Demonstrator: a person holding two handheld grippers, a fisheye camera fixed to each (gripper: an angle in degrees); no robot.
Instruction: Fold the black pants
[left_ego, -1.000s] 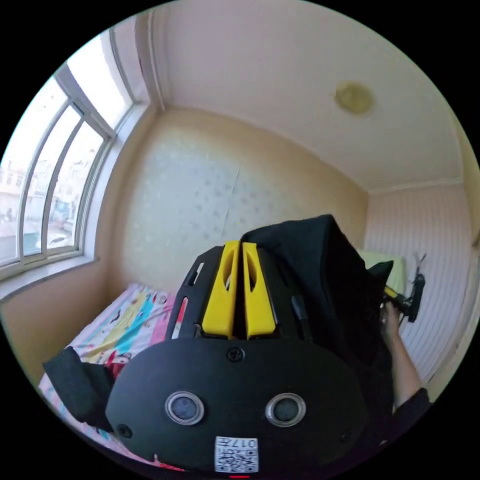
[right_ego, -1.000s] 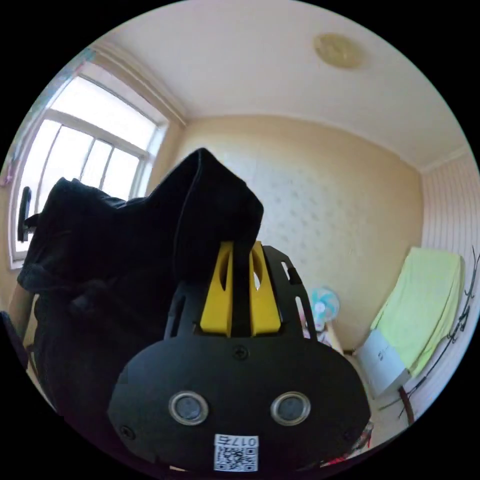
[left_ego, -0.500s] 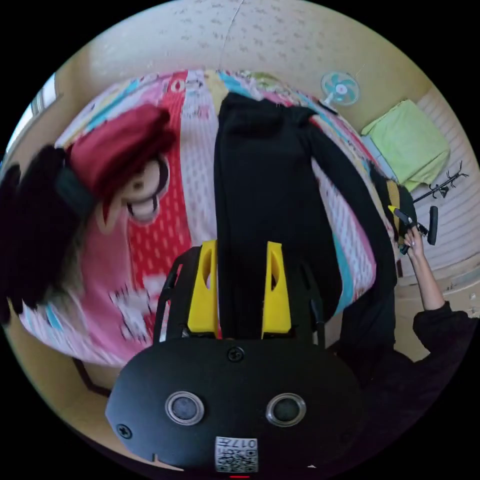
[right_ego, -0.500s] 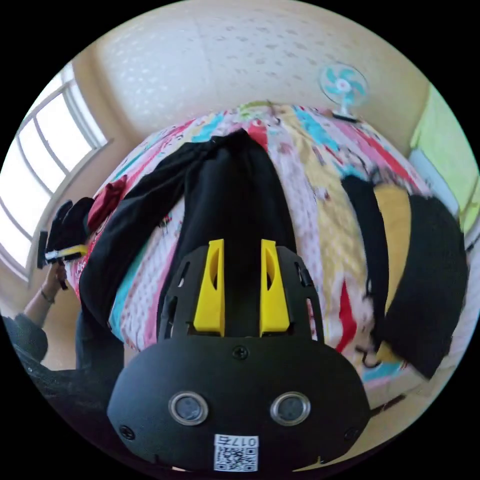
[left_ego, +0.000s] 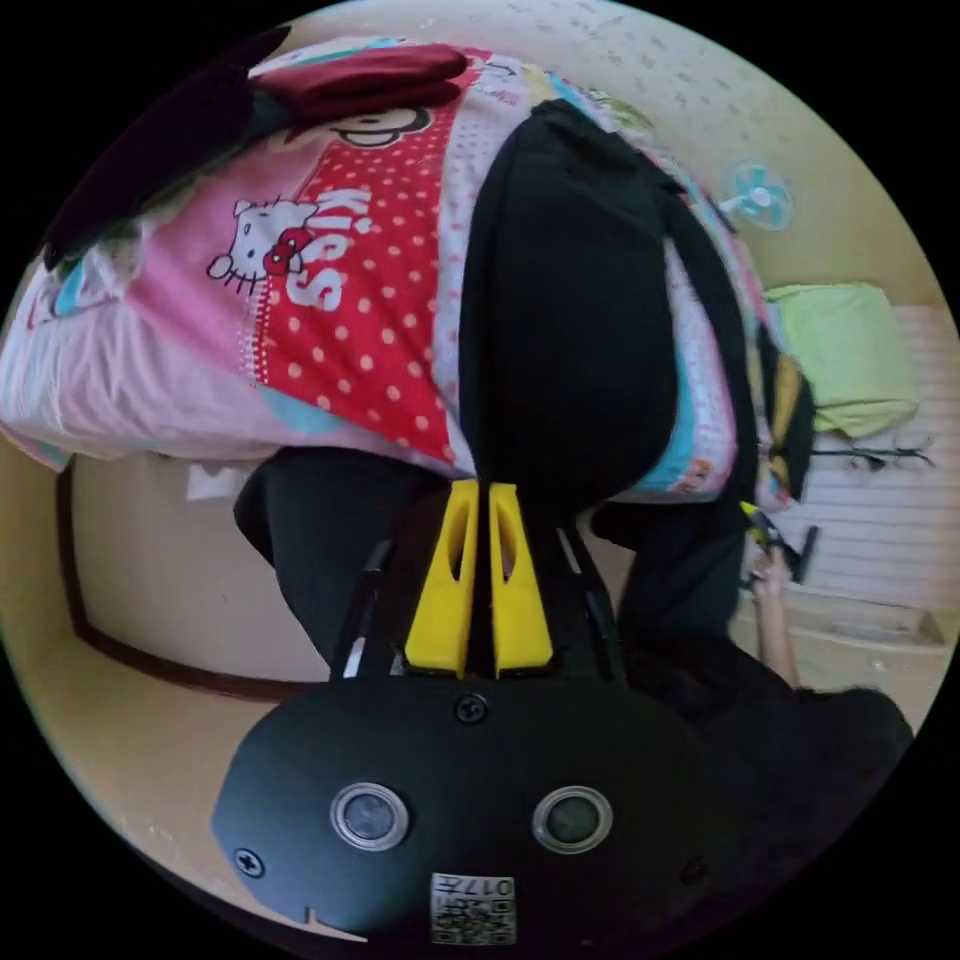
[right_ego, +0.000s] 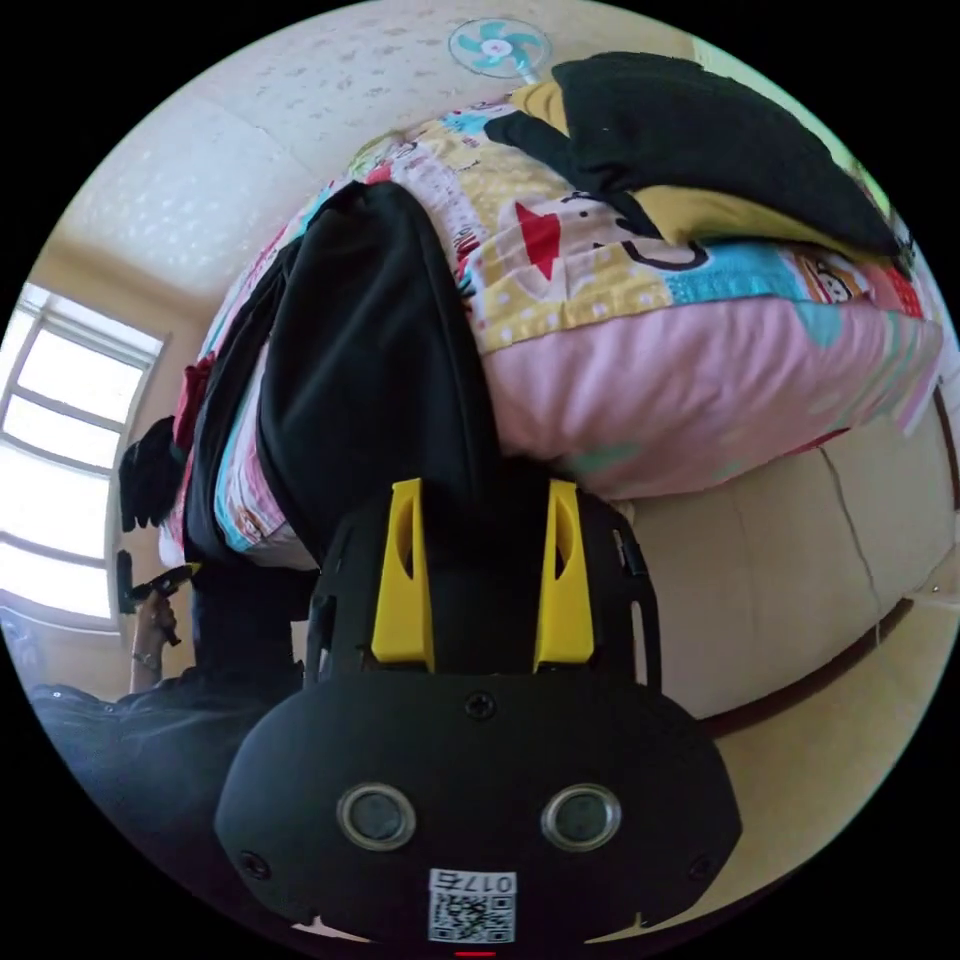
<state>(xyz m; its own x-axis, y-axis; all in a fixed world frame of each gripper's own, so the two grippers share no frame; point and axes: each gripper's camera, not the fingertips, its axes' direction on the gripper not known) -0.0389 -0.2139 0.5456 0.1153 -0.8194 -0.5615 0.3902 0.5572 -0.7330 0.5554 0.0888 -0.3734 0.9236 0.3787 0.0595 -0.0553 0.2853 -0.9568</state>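
Left claw (left_ego: 478, 500) at bed (left_ego: 340, 300) near edge, yellow jaws almost together, seemingly pinching hem of pants (left_ego: 570, 300). Pants lie lengthwise across bed, one leg flat, other leg running along right side and hanging over edge. Red garment (left_ego: 360, 75) far left on bed. Right claw (right_ego: 482, 500) at near edge, jaws spread wide, dark cloth between them, not gripped. Black-yellow garment (right_ego: 700, 150) far right.
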